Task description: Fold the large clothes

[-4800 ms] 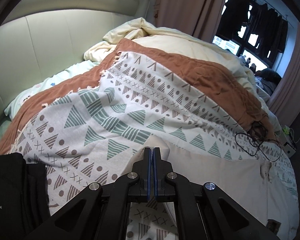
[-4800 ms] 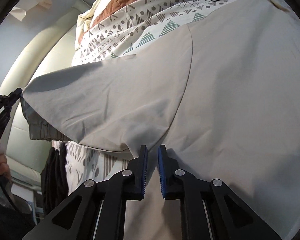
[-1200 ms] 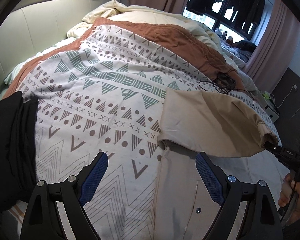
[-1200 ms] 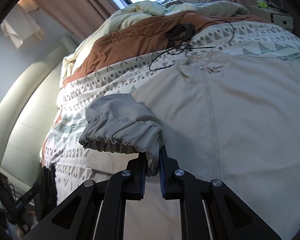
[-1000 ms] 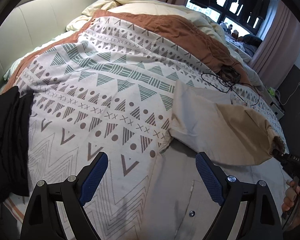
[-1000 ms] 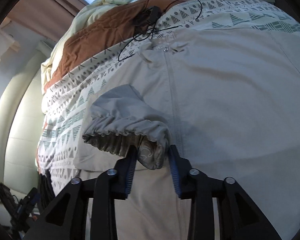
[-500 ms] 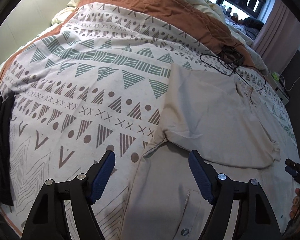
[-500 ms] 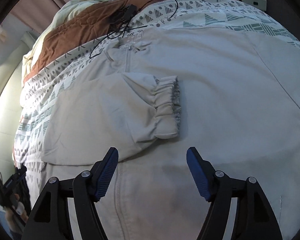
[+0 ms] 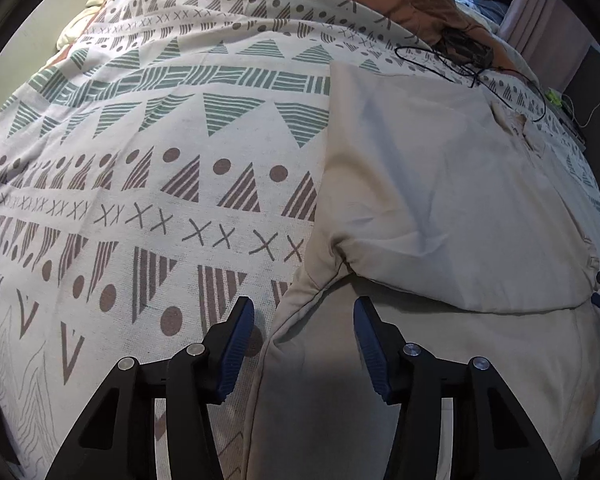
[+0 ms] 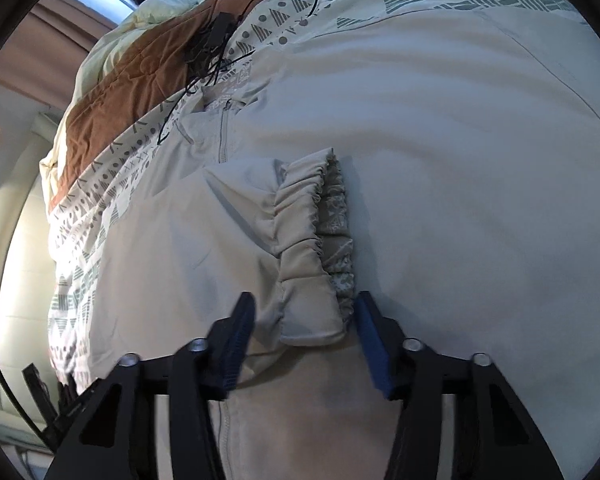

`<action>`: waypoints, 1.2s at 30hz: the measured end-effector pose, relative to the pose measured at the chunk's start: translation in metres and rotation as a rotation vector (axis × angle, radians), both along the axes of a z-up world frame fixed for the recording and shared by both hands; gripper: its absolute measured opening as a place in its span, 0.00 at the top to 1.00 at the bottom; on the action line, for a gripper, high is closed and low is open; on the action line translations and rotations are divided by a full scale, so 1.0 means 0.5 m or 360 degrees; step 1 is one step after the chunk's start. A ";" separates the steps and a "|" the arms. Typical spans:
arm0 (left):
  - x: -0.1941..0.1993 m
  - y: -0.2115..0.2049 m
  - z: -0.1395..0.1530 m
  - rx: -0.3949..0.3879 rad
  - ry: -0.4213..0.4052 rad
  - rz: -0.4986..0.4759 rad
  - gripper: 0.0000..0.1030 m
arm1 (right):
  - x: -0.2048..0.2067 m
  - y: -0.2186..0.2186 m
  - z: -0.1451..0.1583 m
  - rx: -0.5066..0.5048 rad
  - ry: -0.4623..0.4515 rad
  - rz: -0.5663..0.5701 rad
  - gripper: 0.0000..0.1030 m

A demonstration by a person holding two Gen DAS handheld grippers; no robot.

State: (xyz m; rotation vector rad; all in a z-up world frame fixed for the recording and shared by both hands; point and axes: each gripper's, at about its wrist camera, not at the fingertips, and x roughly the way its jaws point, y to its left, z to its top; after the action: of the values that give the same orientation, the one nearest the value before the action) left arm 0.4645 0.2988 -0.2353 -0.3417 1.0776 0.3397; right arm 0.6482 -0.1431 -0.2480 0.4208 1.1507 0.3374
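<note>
jacket [image 9: 439, 200]: beige, flat on patterned bedspread [image 9: 160, 140], sleeve folded across | left gripper [image 9: 303, 332]: jaws apart, closing, straddling side edge | right gripper [image 10: 303, 320]: jaws apart, closing, around cuff [image 10: 311, 252], not pinching

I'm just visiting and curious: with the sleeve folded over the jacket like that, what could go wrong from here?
1. The right tool, its jaws just closing, straddles the cuff; it might pinch the jacket beneath too.
2. The left tool, also closing, spans the jacket's edge; it could catch the blanket as well.
3. A cable lies near the collar and may snag.
</note>
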 end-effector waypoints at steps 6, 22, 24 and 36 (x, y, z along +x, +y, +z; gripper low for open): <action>0.015 0.027 -0.024 0.0006 -0.0007 0.0096 0.60 | 0.012 -0.021 0.016 0.0003 -0.0100 -0.0130 0.72; 0.007 0.046 -0.026 -0.0074 -0.0033 0.0211 0.62 | 0.007 -0.049 0.010 0.0050 -0.0054 -0.0218 0.91; 0.006 0.038 -0.024 -0.0041 0.0002 0.0201 0.62 | 0.003 -0.054 0.003 0.0079 -0.0010 -0.0210 0.90; -0.053 0.044 0.068 -0.0230 -0.0210 0.0297 0.26 | -0.002 -0.036 0.009 -0.0041 -0.0014 -0.0101 0.78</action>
State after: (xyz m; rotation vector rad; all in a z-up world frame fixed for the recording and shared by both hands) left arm 0.4381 0.3206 -0.2013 -0.5881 0.9448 0.4008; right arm 0.6471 -0.1609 -0.2433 0.4319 1.1294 0.2691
